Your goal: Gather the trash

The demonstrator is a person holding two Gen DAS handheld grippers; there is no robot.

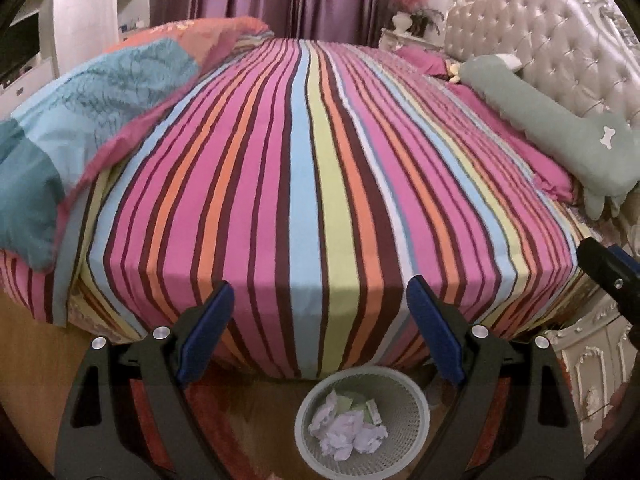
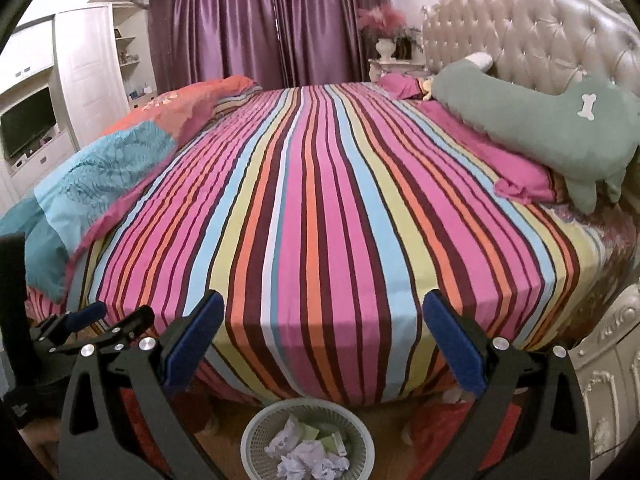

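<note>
A pale mesh waste basket stands on the floor at the foot of the bed, holding several crumpled white papers and pale green scraps. It also shows in the right wrist view with the same papers. My left gripper is open and empty, held above and just behind the basket. My right gripper is open and empty, also above the basket. The left gripper shows at the left edge of the right wrist view. No loose trash shows on the striped bed sheet.
A folded quilt lies along the bed's left side. A green plush pillow and pink pillows lie by the tufted headboard. A carved white nightstand stands at the right. Purple curtains, a wardrobe and a TV are behind.
</note>
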